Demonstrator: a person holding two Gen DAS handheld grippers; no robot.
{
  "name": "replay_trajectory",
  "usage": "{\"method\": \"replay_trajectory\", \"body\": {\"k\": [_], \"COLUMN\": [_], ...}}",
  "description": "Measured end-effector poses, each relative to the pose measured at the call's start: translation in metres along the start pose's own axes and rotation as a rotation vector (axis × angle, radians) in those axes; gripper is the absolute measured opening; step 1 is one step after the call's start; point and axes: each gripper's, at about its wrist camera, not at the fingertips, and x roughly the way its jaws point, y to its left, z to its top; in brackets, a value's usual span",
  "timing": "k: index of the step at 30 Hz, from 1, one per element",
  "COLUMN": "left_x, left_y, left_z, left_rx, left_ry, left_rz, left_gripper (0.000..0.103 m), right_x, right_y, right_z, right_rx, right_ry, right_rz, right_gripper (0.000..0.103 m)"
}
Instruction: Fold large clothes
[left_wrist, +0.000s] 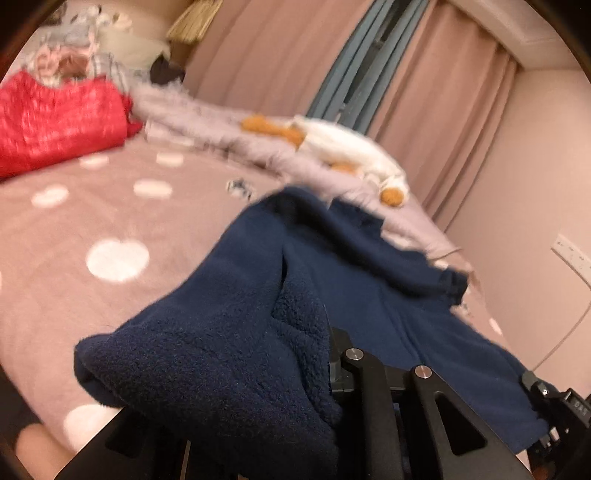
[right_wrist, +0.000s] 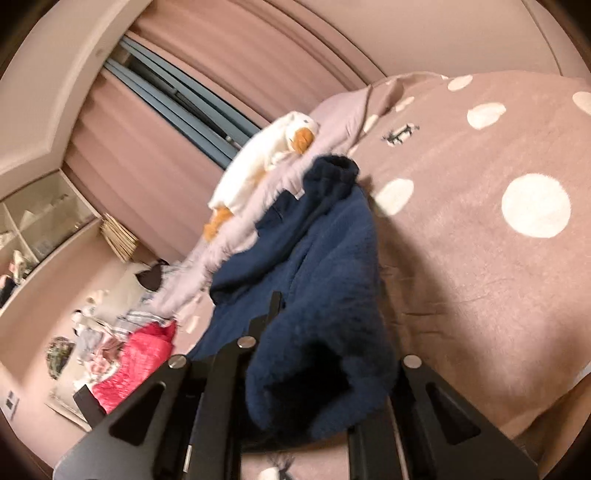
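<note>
Bedroom, pink curtains (left_wrist: 266, 55) hanging behind a bed whose mauve bedspread (left_wrist: 122, 229) is showing large white dots. Containers: a cubby shelf (right_wrist: 40, 218) is standing against the wall in the right wrist view, its contents too blurred to name. Item under work: navy fleece garment (left_wrist: 229, 325), thick and nubbly, bunched and creased, one end lifting off the bedspread near the camera while the rest is trailing back toward a grey blanket (left_wrist: 207, 122) at the curtain side. The left gripper (left_wrist: 328, 350) is clamping a fold of this fleece, the cloth draping over and hiding its left finger. The right gripper (right_wrist: 321, 369) is pinching another bunched end between its fingers. Other stock: a white and orange plush toy (left_wrist: 347, 147) is lying on the blanket; a red knit garment (left_wrist: 55, 122) is sitting near a heap of mixed clothes (left_wrist: 70, 55). Writing: markings on the left gripper's edge are too small to read.
</note>
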Motion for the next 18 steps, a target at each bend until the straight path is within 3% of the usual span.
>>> {"method": "replay_trajectory", "body": {"k": [7, 14, 18], "left_x": [-0.06, -0.14, -0.163], "left_y": [-0.019, -0.028, -0.031], "left_z": [0.013, 0.024, 0.031], "left_rx": [0.046, 0.096, 0.101], "left_ry": [-0.089, -0.241, -0.273], "left_rz": [-0.059, -0.157, -0.174], "left_gripper": [0.02, 0.02, 0.02], "right_x": [-0.055, -0.13, -0.154], "right_y": [0.024, 0.073, 0.094], "right_z": [0.011, 0.019, 0.017], "right_rx": [-0.026, -0.122, -0.188], "right_ry": [-0.073, -0.186, -0.222], "right_rz": [0.068, 0.212, 0.221], "right_gripper": [0.011, 0.011, 0.012]}}
